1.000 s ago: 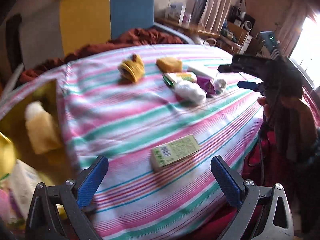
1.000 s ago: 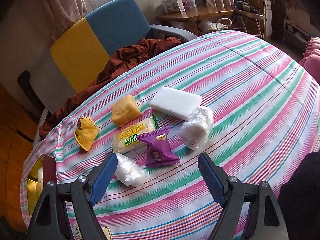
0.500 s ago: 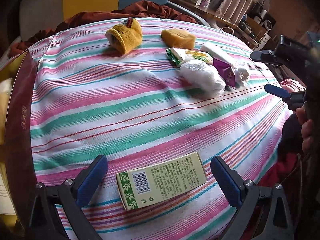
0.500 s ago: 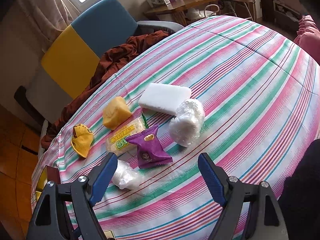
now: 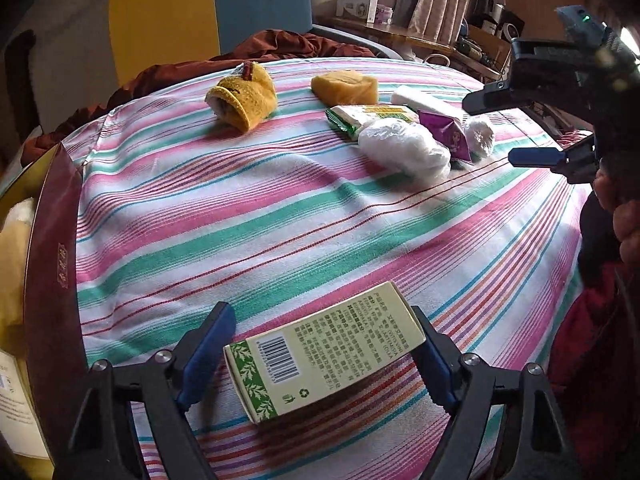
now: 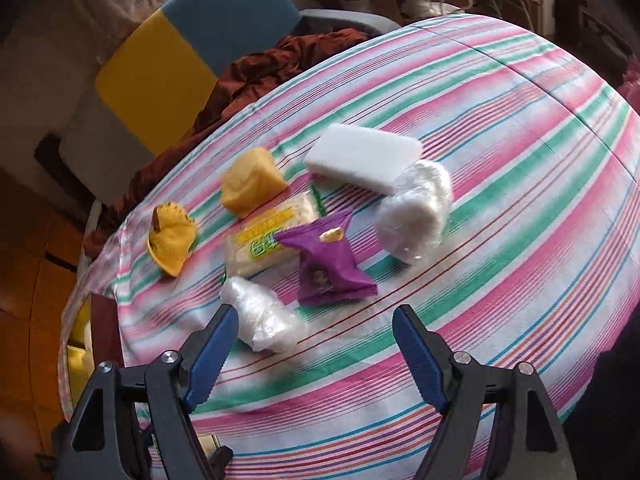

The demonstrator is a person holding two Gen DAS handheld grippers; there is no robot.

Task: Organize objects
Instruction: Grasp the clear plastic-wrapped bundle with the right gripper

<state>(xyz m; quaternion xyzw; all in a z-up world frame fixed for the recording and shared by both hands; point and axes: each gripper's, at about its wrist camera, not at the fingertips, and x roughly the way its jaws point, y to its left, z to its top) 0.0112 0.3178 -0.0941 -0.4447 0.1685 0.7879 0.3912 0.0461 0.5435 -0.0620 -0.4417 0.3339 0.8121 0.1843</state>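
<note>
A pale green carton [image 5: 324, 354] lies on the striped tablecloth [image 5: 248, 216] between the open jaws of my left gripper [image 5: 320, 356]; the fingers [image 5: 206, 354] flank it with small gaps. My right gripper [image 6: 314, 354] is open and empty, above the cloth just short of a purple snack packet [image 6: 328, 258] and a clear plastic bundle [image 6: 264, 316]. Around them lie a green-yellow biscuit pack [image 6: 268, 240], a yellow sponge [image 6: 250, 188], a yellow knitted cap [image 6: 172, 240], a white block [image 6: 362, 156] and a second plastic bundle [image 6: 416, 210]. The right gripper also shows in the left wrist view [image 5: 532, 128].
A dark red box [image 5: 52, 288] with yellowish items inside stands at the table's left edge. A yellow and blue chair [image 5: 208, 12] with a brown cloth [image 5: 280, 46] stands behind the table. Shelves and clutter fill the far right.
My left gripper has moved forward and down so the green carton now sits between its fingers. My right gripper has dropped closer to the purple packet and plastic bundle.
</note>
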